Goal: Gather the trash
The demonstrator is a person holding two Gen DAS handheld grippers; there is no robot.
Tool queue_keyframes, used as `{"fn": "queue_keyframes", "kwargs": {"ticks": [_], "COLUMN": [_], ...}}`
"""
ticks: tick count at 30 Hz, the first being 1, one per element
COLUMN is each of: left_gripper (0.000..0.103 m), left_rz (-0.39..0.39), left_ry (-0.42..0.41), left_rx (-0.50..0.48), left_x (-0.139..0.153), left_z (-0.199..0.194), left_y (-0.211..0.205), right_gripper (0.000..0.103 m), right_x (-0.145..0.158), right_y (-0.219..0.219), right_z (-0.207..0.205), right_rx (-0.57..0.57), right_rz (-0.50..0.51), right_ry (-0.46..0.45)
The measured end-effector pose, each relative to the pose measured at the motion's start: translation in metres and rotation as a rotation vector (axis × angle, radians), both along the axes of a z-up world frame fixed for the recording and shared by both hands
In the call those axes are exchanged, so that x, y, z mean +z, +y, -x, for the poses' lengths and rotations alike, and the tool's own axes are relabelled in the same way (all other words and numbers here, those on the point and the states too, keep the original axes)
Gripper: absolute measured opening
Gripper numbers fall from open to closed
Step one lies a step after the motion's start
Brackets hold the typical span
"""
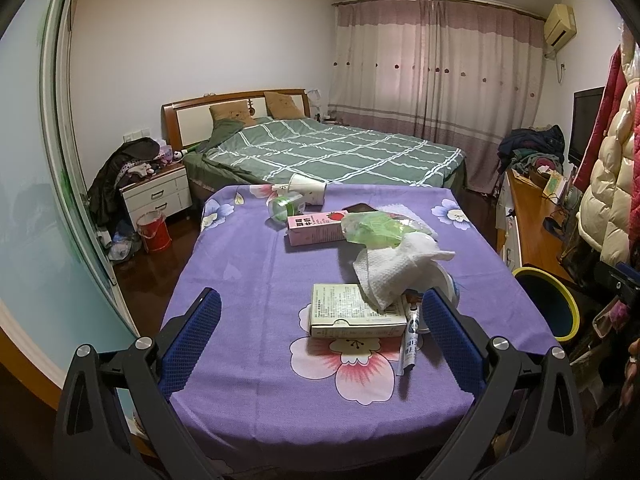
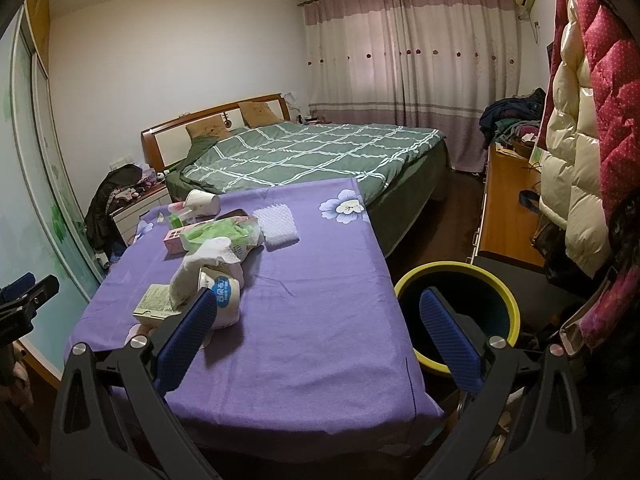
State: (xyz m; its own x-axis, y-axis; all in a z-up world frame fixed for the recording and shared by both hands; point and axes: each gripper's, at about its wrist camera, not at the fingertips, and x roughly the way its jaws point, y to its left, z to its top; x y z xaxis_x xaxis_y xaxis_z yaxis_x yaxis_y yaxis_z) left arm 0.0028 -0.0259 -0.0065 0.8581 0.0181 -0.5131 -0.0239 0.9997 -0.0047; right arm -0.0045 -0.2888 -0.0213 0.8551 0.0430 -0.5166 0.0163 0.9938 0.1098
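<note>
Trash lies on a table with a purple flowered cloth: a flat white box, a crumpled white tissue, a small sachet, a pink milk carton, a green plastic bag, a paper cup and a clear plastic cup. My left gripper is open and empty, its jaws either side of the box, above the table. My right gripper is open and empty above the table's right edge. A yellow-rimmed dark bin stands right of the table. A white yogurt cup lies beside the tissue.
A bed with a green checked cover stands behind the table. A white nightstand and a red bucket are at the left. A wooden desk and hanging coats are at the right. A white foam pad and a phone lie on the table.
</note>
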Motion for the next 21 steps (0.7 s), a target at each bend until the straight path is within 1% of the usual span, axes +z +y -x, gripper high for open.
{"fn": "queue_keyframes", "kwargs": {"ticks": [14,21], "left_gripper": [0.099,0.099], "left_rz": [0.001,-0.004], "left_ry": [0.003,0.023], "left_rx": [-0.001,-0.004], "left_x": [-0.0002,-0.0033], "left_z": [0.0003,-0.0058], "left_y": [-0.0010,-0.0019], "right_gripper": [0.097,0.097], "right_x": [-0.0002,-0.0067], "right_y": [0.0008,0.0020], "right_z": [-0.0003,-0.0057], "right_rx": [0.003,0.006], "right_rz": [-0.002,-0.003], "right_ry": [0.004,0.021]}}
